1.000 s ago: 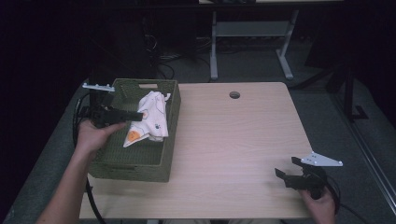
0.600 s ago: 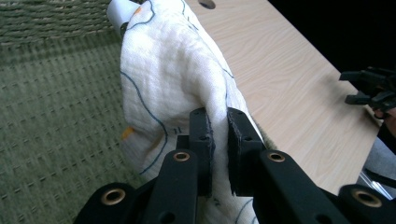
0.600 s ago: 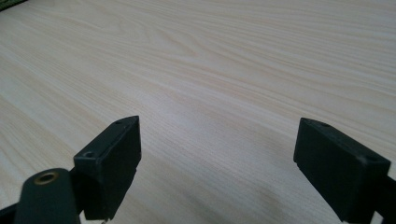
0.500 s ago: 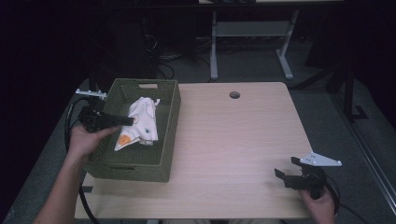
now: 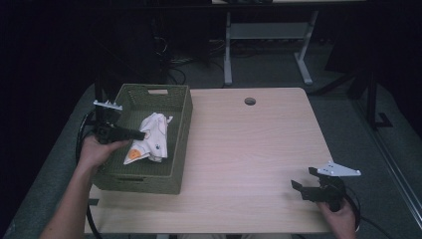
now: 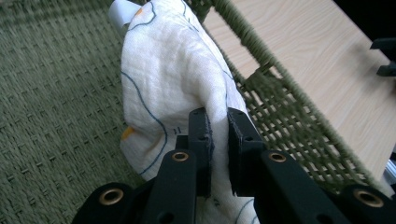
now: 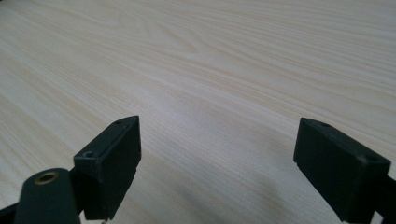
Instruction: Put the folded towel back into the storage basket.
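- Now, seen from above, a person stands at a pale wood table [image 5: 249, 149] with a black two-jaw gripper in each hand.
- At nine o'clock on the table sits a basket [image 5: 181, 124], and the left gripper [image 5: 141, 134] reaches into it, jaws nearly shut and pinching a fold of cloth [image 5: 152, 142].
- From the left gripper view the cloth [image 6: 173, 88] bunches up out of the pinch and leans toward the basket [image 6: 261, 88] wall at two o'clock; part of it rests on the basket floor.
- At five o'clock on the table the right gripper [image 5: 306, 180] hovers low, jaws wide apart and holding nothing; its own view shows bare wood between them.
- To do this step well, in my judgement: keep the pinch firm, since only a thin fold is caught and thin fabric can slide free.
- Settle the bundle toward the middle of the basket floor, away from the wall, so no loose end snags in the weave.
- Part the jaws only once the cloth's weight rests on the floor.
- Materials: the cloth is thin, white, crinkled fabric with fine blue lines and orange patches, soft and shapeless.
- Basket: olive green, rectangular, tightly woven cord, with a slot handle at its twelve o'clock end.
- Table: smooth, light wood grain, with a round cable hole [image 5: 250, 101] at twelve o'clock.
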`<state>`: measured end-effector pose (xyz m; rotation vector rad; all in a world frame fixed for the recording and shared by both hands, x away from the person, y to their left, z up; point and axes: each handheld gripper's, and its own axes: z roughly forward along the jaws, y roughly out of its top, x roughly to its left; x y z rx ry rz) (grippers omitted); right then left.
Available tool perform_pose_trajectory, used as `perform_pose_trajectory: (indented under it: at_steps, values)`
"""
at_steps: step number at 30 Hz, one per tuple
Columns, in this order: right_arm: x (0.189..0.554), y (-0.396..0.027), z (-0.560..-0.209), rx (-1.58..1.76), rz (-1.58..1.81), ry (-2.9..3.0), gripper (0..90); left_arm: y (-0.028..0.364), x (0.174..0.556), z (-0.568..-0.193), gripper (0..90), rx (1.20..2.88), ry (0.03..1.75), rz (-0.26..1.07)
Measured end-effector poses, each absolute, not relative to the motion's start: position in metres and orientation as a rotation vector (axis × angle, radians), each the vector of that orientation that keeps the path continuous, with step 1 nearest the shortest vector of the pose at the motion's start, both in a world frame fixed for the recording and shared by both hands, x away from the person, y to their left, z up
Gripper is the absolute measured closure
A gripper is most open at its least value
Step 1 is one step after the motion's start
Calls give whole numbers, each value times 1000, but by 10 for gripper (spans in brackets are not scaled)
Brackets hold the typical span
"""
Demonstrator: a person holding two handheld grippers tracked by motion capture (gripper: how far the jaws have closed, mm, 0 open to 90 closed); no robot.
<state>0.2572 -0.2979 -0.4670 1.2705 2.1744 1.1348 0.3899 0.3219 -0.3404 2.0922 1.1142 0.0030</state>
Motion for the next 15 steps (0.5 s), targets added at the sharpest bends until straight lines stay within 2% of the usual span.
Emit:
perform_pose_trajectory:
  at_steps: [4, 11, 13, 15]
  values:
    - [257, -297, -467, 1260, 1128, 2185, 146, 322, 393, -344, 820, 2104, 1111, 6]
    - [254, -298, -467, 1264, 1126, 2186, 146, 321, 396, -348, 817, 2187, 1006, 13]
    - [253, -300, -468, 1275, 1120, 2185, 146, 322, 399, -346, 741, 2209, 1003, 112]
    - [253, -300, -469, 1280, 1121, 2184, 146, 324, 400, -346, 634, 2196, 1027, 137]
